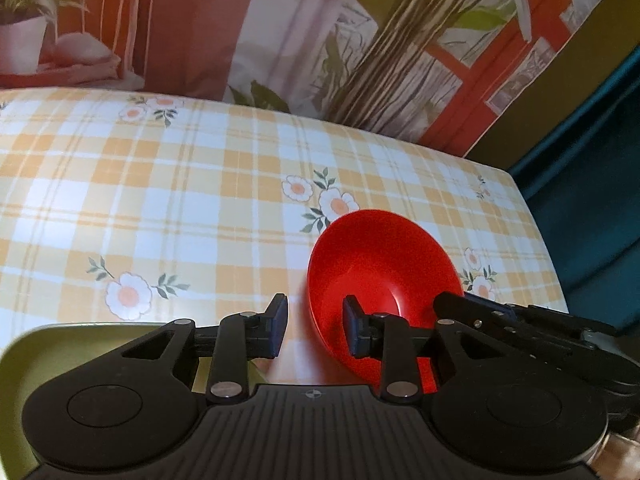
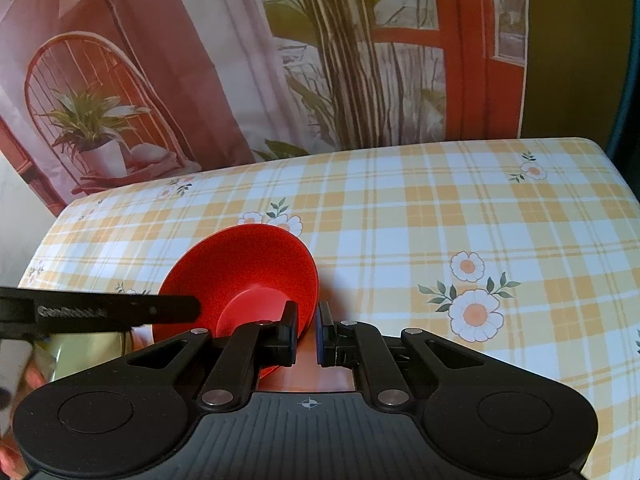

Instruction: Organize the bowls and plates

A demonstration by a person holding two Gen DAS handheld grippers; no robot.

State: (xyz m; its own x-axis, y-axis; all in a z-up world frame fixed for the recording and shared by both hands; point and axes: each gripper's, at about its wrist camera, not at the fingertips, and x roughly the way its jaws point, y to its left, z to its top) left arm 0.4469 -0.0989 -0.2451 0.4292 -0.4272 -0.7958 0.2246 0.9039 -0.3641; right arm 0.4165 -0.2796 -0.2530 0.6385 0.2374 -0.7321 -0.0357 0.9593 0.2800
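A red bowl [image 1: 380, 264] stands tilted on its edge over the checked tablecloth. In the right wrist view I see its underside and foot ring [image 2: 240, 264]. My right gripper [image 2: 307, 336] is shut on the bowl's near rim. In the left wrist view the right gripper's fingers [image 1: 452, 304] reach in from the right onto that rim. My left gripper [image 1: 316, 330] is open. The bowl's other rim passes between its jaws with a gap to the left pad, and the right pad sits inside the bowl. One of the left gripper's fingers [image 2: 120, 312] crosses the right wrist view.
A pale green dish [image 1: 24, 360] lies under the left gripper at the near left, and its rim [image 2: 88, 344] shows in the right wrist view. The yellow checked table [image 1: 160, 200] ends at a printed backdrop [image 1: 280, 32] behind and drops off at the right edge [image 1: 540, 240].
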